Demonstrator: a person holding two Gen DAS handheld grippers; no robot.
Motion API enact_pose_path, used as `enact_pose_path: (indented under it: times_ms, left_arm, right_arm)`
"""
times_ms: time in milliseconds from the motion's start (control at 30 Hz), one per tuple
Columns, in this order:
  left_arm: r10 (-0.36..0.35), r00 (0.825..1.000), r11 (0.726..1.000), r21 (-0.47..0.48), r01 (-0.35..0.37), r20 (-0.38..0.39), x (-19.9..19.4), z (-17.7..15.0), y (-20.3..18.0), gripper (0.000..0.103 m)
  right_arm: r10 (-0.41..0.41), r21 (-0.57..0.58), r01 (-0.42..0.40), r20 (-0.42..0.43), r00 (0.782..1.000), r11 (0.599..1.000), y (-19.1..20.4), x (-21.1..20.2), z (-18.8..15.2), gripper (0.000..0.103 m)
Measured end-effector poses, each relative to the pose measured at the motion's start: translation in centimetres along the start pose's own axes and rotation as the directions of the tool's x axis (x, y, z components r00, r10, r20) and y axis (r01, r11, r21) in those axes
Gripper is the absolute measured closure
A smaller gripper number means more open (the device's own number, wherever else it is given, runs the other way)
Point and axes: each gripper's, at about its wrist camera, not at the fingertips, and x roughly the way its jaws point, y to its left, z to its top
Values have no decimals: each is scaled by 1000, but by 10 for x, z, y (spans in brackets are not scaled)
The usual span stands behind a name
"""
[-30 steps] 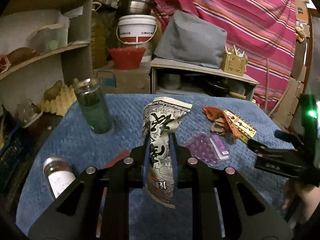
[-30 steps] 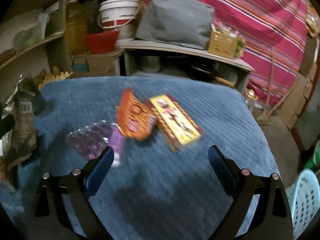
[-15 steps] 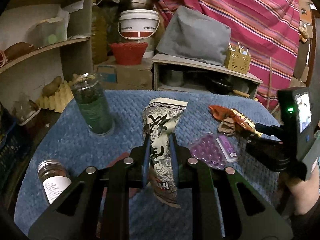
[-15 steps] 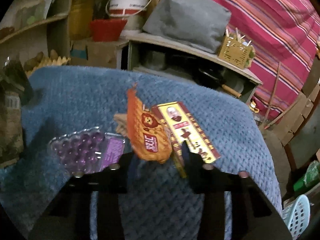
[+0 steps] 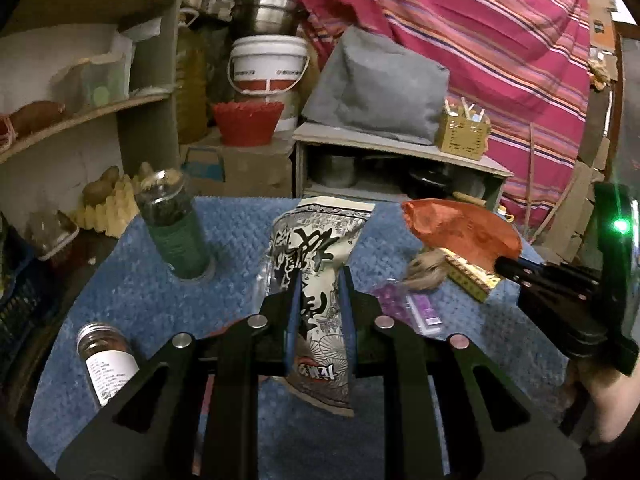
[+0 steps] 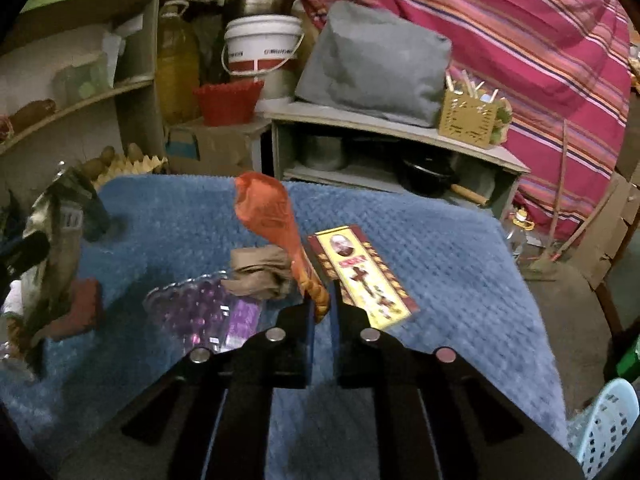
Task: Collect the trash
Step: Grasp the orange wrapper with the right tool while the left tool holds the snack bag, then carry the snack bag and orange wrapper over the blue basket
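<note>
We look across a table covered with a blue quilted cloth, in a crowded storeroom. Behind its far edge stands a low grey cabinet with a grey cushion and a small yellow basket on top, a striped pink cloth hanging behind. To the left a white bucket sits above a red bowl, beside wooden shelves.

Toward the cloth's far left corner stands a green glass jar; near its left near edge lies a small jar with a white label. Around the middle lie a purple blister pack, a crumpled brown paper and a flat yellow and red box, the box toward the right edge.

Our left gripper has its fingers clamped on a black and white printed wrapper, held upright above the cloth's near edge. Our right gripper has just been closing, and its fingers now pinch the twisted lower end of an orange wrapper, which stands up off the cloth just beside the box and the brown paper. A pale blue basket shows beyond the near right corner.
</note>
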Motion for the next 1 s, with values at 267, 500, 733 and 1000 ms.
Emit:
enact_pose_path:
  times_ms: [267, 500, 733, 1000]
  left_arm:
    - [-29, 1000, 998, 58, 28, 9, -19, -2, -37, 86]
    - [-46, 999, 996, 82, 46, -4, -30, -12, -64, 86]
    - [-75, 997, 993, 87, 78, -27, -35, -20, -93, 86]
    - [-143, 990, 982, 120, 144, -18, -49, -23, -148, 86]
  right_arm:
    - [-35, 69, 35, 3, 999, 997, -45, -56, -27, 96]
    - [-60, 116, 60, -3, 998, 991, -76, -87, -53, 96]
    - [-75, 138, 71, 23, 997, 988, -103, -113, -67, 96]
    - [-129, 181, 116, 61, 990, 977, -150, -152, -77, 96]
